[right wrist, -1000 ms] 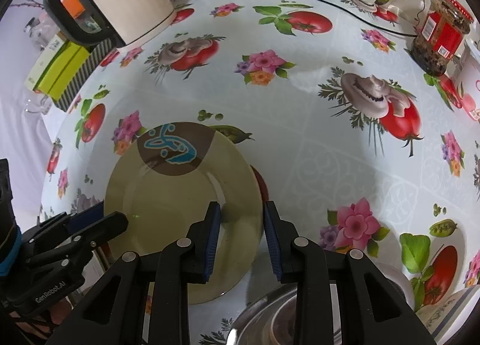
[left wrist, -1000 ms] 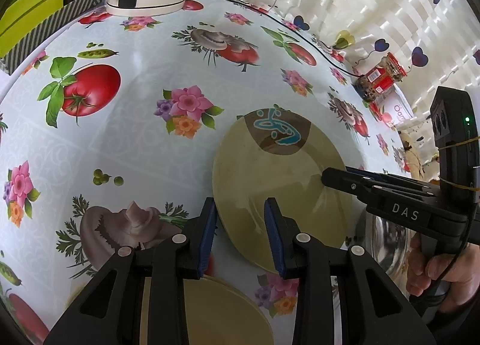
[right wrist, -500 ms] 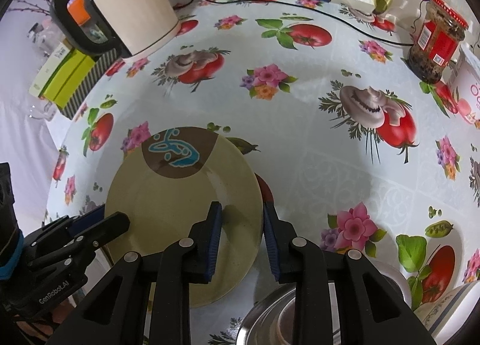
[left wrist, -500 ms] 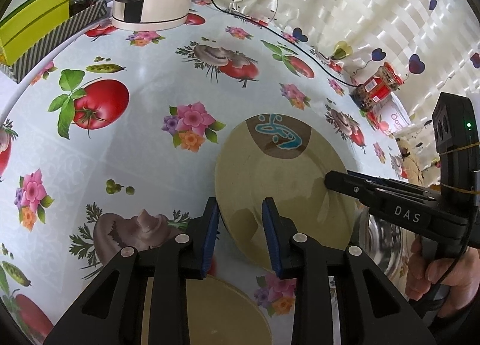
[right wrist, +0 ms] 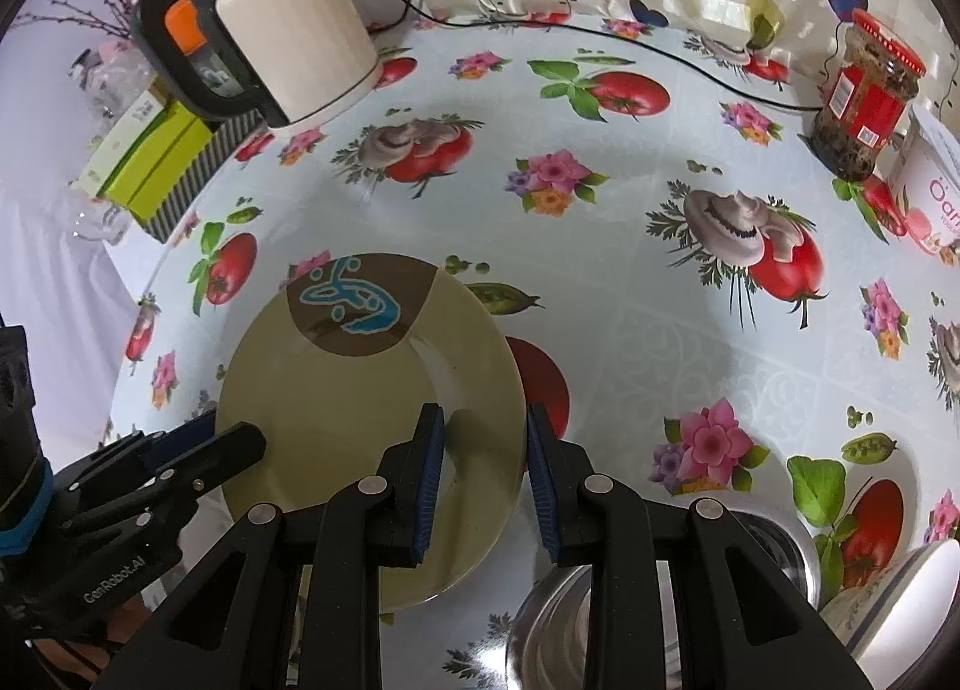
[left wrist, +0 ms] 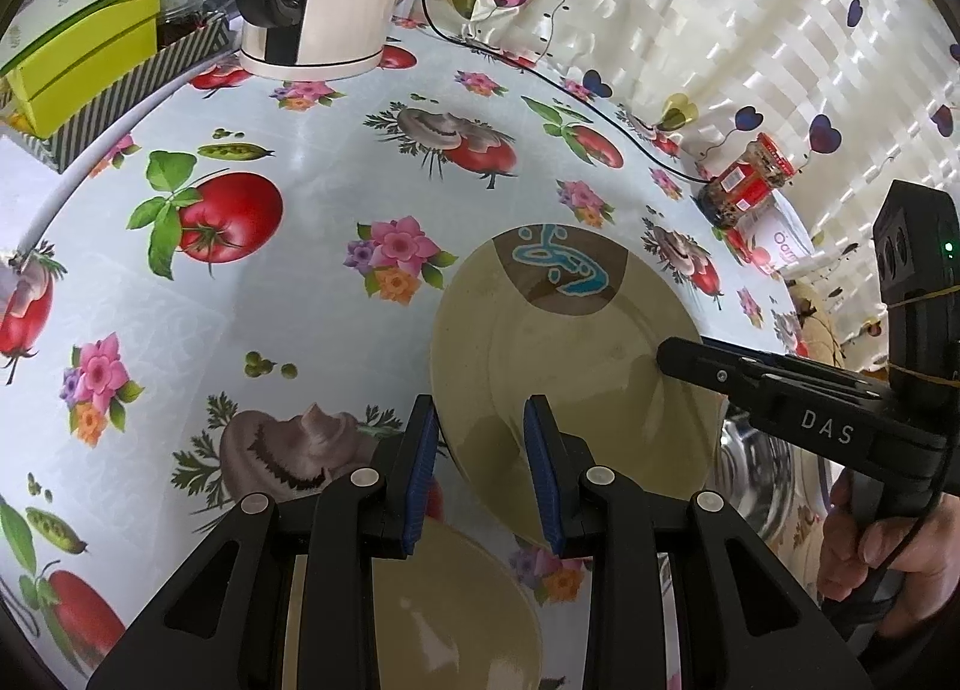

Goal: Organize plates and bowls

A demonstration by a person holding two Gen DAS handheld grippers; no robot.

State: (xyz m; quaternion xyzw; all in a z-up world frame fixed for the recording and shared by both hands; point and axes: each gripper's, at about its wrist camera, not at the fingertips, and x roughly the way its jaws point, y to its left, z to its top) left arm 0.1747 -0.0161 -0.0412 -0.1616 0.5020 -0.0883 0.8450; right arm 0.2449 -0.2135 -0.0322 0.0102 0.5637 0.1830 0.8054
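A beige plate [left wrist: 570,366] with a brown and blue mark on its far edge lies on the flowered tablecloth; it also shows in the right wrist view [right wrist: 360,390]. My left gripper [left wrist: 477,468] straddles the plate's left rim, jaws apart. My right gripper [right wrist: 485,480] straddles the plate's right rim, jaws apart. A second beige plate [left wrist: 456,612] lies under my left gripper. A steel bowl [right wrist: 564,630] sits below my right gripper. A white bowl [right wrist: 894,588] with a blue rim is at the lower right.
A cream kettle [right wrist: 288,36] with a black handle stands at the back left, its cable [right wrist: 690,60] running across the back. A green box [right wrist: 150,162] sits beside it. A red-lidded jar [right wrist: 864,102] and a white tub [right wrist: 930,192] stand at the back right.
Both grippers have lifted and tilted a little, so more of the table's far side shows. Their jaws stay the same width around the plate's rims.
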